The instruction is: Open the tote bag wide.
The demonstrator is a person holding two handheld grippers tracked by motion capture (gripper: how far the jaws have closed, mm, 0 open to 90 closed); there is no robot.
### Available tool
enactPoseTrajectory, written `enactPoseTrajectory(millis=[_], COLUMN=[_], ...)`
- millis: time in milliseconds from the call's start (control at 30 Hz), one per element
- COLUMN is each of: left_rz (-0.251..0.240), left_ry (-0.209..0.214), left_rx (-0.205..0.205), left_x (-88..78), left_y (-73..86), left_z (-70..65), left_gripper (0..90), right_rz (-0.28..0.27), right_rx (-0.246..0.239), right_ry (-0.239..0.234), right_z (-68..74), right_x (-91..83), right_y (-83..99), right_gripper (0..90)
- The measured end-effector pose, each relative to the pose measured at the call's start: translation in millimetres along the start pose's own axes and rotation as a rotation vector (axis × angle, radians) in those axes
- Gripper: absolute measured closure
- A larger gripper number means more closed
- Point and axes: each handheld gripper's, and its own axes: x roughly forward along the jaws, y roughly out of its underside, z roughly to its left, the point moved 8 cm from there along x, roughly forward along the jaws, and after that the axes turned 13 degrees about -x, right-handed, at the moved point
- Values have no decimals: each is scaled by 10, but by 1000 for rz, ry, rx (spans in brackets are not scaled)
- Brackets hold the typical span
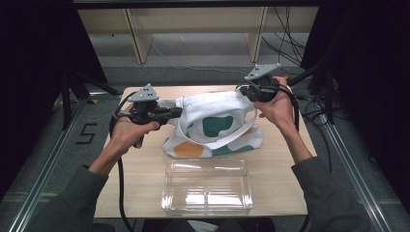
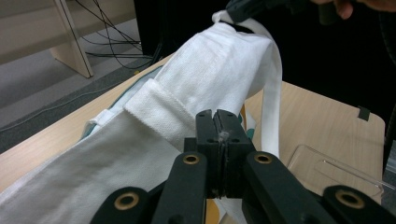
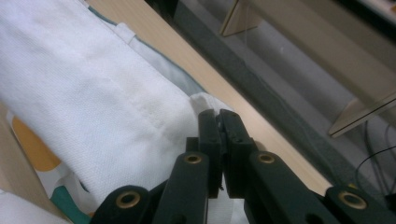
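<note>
A white cloth tote bag (image 1: 215, 126) with green and orange blotches stands at the middle of the wooden table (image 1: 145, 174), its top edge lifted and stretched between both grippers. My left gripper (image 1: 175, 112) is shut on the bag's left rim, with the white hem (image 2: 159, 114) running up to its closed jaws (image 2: 218, 122). My right gripper (image 1: 243, 89) is shut on the bag's right rim, where the fabric (image 3: 93, 107) bunches at its jaws (image 3: 218, 122). One white strap (image 1: 227, 137) hangs in a loop down the bag's front.
A clear, empty plastic box (image 1: 207, 186) sits on the table in front of the bag, near the front edge. Behind the table are wooden shelf legs (image 1: 138, 41) and loose cables (image 1: 285, 46) on the grey floor.
</note>
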Motion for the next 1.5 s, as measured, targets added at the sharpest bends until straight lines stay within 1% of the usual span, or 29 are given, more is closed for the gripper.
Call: enactPoseTrajectory(millis=[33, 67, 100, 133, 267, 333, 367, 400, 467, 533, 600, 633, 700, 767, 800, 833, 900, 933, 967, 1000, 1033, 1067, 1133, 1233, 1267, 1367, 1400, 1433, 1500], left_rz=[-2, 1, 1, 0, 24, 43, 52, 67, 84, 103, 104, 107, 110, 113, 116, 118, 124, 128, 124, 121, 121, 130, 139, 166, 181, 183, 199, 199, 210], left_ry=[3, 8, 8, 15, 18, 25, 29, 20, 10, -22, -24, -27, -25, -34, -36, -38, -41, -43, -45, -31, -31, -23, -18, -24, -17, -13, 0, 0, -4], left_rx=[1, 2, 2, -1, 3, -3, -3, -2, -2, 3, -8, -10, -20, -25, -34, -42, -50, -50, -70, -106, -106, -121, -125, -142, -146, -147, -161, -161, -166], left_x=[-6, -12, -12, -5, 32, 106, 137, 177, 265, 384, 416, 451, 501, 557, 584, 609, 661, 674, 699, 748, 748, 809, 837, 903, 920, 916, 911, 911, 916], left_y=[21, 80, 80, 139, 258, 356, 388, 432, 504, 580, 593, 606, 624, 648, 664, 678, 709, 722, 736, 767, 767, 810, 834, 925, 976, 995, 1018, 1018, 1046], left_z=[-9, -14, -14, -13, 4, 22, 32, 55, 104, 197, 219, 248, 283, 329, 352, 375, 431, 452, 469, 503, 503, 533, 542, 575, 582, 588, 603, 603, 632], left_gripper=[884, 884, 884, 884, 884, 885, 885, 885, 896, 897, 897, 897, 897, 897, 897, 898, 898, 898, 898, 898, 898, 898, 898, 898, 897, 898, 897, 897, 897], right_rz=[-17, -49, -49, -84, -103, -103, -103, -103, -96, -94, -83, -75, -79, -76, -76, -71, -74, -73, -73, -76, -76, -70, -69, -50, -35, -24, -2, -2, 14], right_rx=[-7, -14, -14, -48, -68, -88, -82, -82, -85, -70, -64, -41, -49, -17, -17, -4, -17, 2, 2, 28, 28, 41, 34, 60, 78, 87, 91, 91, 91], right_ry=[14, 36, 36, 48, 46, 45, 34, 34, 31, 29, 30, 26, 25, 19, 19, 16, 10, 4, 4, -3, -3, -21, -26, -51, -82, -97, -114, -114, -138], right_z=[2, 8, 8, 21, 98, 157, 227, 227, 276, 286, 284, 289, 284, 320, 320, 355, 350, 353, 353, 368, 368, 395, 407, 483, 571, 645, 739, 739, 847], right_x=[-75, -224, -224, -364, -487, -518, -510, -510, -472, -417, -389, -320, -294, -178, -178, -96, -50, 37, 37, 120, 120, 195, 234, 322, 390, 448, 522, 522, 604], right_y=[-24, -64, -64, -93, -77, -42, 14, 14, 105, 220, 269, 364, 390, 485, 485, 536, 565, 623, 623, 676, 676, 727, 753, 852, 939, 1006, 1072, 1072, 1127], right_gripper=[891, 891, 891, 892, 893, 892, 893, 893, 892, 892, 892, 892, 892, 892, 892, 892, 892, 892, 892, 892, 892, 892, 892, 892, 892, 892, 892, 892, 892])
